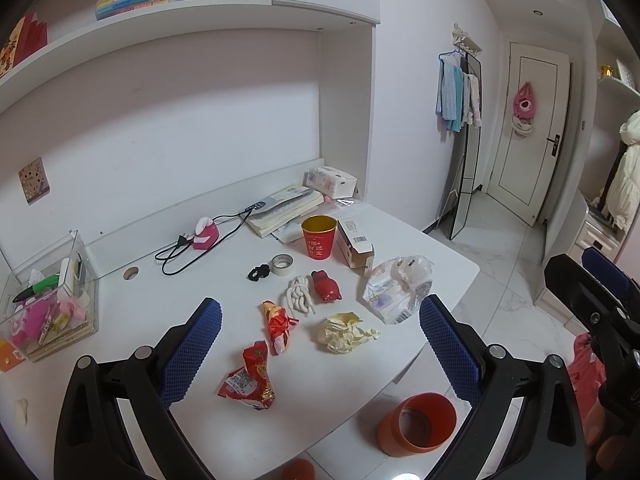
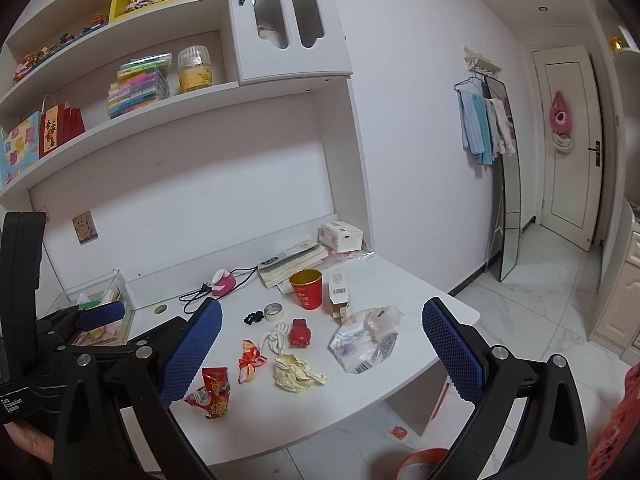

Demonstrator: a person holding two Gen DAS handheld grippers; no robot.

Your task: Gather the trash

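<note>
One red wrapper points toward shelves.

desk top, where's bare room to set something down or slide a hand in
Bare patches: the near edge of the desk in front of the red snack wrapper; the stretch between the clear organizer box and the black cable; the rounded right corner beyond the plastic bag. Crowded: the middle, from the crumpled paper back to the red cup.

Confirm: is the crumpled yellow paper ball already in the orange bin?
No, the crumpled yellow paper ball lies on the white desk, while the orange bin stands on the floor below the desk edge.
</note>
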